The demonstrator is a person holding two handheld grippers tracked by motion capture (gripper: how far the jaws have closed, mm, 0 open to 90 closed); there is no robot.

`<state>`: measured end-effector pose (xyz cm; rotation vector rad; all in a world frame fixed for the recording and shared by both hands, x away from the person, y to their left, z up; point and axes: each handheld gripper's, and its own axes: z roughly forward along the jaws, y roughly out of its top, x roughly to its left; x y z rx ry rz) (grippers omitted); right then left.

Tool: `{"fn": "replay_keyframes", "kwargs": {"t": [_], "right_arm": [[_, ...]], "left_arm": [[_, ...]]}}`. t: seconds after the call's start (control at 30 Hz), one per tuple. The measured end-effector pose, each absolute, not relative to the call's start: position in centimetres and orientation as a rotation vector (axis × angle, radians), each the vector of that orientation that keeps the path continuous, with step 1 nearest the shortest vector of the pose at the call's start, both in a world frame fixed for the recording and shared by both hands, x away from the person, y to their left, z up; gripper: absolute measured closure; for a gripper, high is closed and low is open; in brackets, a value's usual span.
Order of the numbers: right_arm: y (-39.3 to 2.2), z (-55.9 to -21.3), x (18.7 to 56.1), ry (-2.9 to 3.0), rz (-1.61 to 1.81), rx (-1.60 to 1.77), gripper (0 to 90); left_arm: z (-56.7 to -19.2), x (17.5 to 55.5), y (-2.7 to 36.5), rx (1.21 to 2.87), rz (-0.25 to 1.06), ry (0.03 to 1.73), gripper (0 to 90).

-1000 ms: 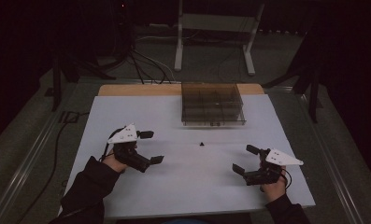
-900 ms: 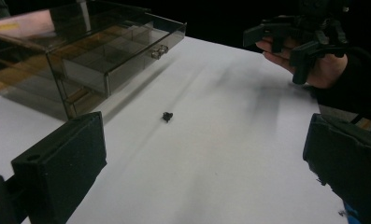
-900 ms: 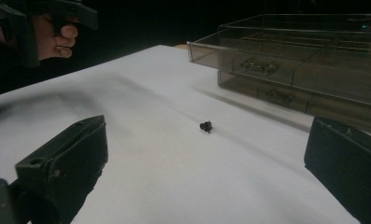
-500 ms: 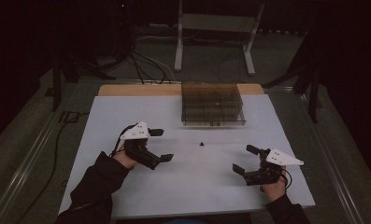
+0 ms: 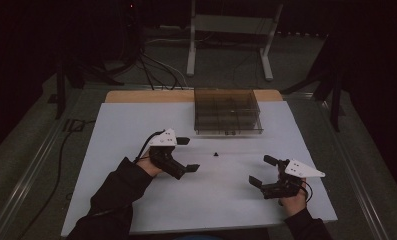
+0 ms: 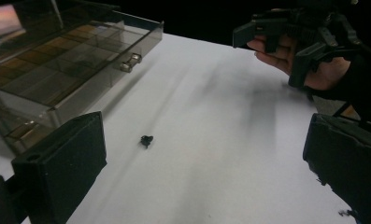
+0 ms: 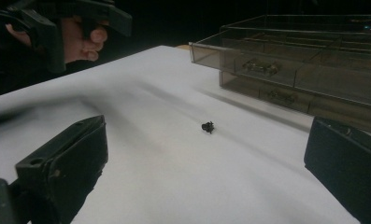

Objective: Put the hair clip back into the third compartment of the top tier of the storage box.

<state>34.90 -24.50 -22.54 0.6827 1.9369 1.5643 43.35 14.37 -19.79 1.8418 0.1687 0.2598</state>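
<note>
A tiny black part (image 5: 216, 153) lies on the white table top (image 5: 136, 130), just in front of a smoky clear compartment box (image 5: 227, 111). My left gripper (image 5: 188, 154) stands open a short way left of the part, its jaws wide apart and empty. In the left gripper view the part (image 6: 146, 140) sits ahead between the jaws, with the box (image 6: 57, 60) to the left. My right gripper (image 5: 262, 170) rests open near the front right, apart from the part. The right gripper view has the part (image 7: 207, 126) farther off and the box (image 7: 304, 70) behind it.
The box has a small metal latch (image 6: 129, 62) on its front wall. A wooden strip (image 5: 146, 96) edges the table's far side. A metal stand (image 5: 231, 30) and cables (image 5: 151, 65) lie on the dark floor beyond.
My left gripper has moved to the right and slightly forward, closer to the black part. The right gripper has stayed where it was.
</note>
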Motion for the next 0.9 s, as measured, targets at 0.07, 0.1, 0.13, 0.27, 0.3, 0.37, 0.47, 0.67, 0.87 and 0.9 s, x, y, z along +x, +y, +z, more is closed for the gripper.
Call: {"fn": "replay_keyframes", "kwargs": {"t": [0.07,0.1,0.13,0.27,0.3,0.37,0.47,0.67,0.87,0.9], "right_arm": [[-24.5,-22.5,34.9,1.935,1.569,0.685,0.0],[-24.5,-22.5,34.9,1.935,1.57,0.686,0.0],[-24.5,-22.5,34.9,1.936,1.567,0.684,0.0],[-24.6,-22.6,35.0,1.939,1.57,0.686,0.0],[-24.6,-22.6,35.0,1.94,1.571,0.685,0.0],[-24.6,-22.6,34.9,1.942,1.567,0.682,0.0],[-24.7,-22.5,34.9,1.936,1.574,0.687,0.0],[-24.7,-22.5,34.9,1.941,1.575,0.686,0.0],[-24.7,-22.6,35.0,1.941,1.577,0.69,0.0],[-24.7,-22.6,35.0,1.941,1.575,0.689,0.0]], "left_arm": [[-19.9,43.6,13.9,1.841,0.248,0.168,0.6],[-19.9,43.7,13.7,1.841,0.25,0.166,0.5],[-20.0,43.7,13.5,1.84,0.253,0.164,0.6],[-20.2,44.0,12.6,1.851,0.255,0.157,0.6],[-20.3,44.1,12.2,1.849,0.245,0.153,0.6],[-20.5,44.2,11.8,1.854,0.234,0.143,0.5],[-20.7,44.5,11.0,1.868,0.225,0.139,0.5],[-21.3,45.0,9.8,1.886,0.213,0.143,0.6],[-21.7,45.5,8.9,1.905,0.21,0.14,0.6],[-21.8,45.6,8.6,1.915,0.215,0.144,0.6]]}}
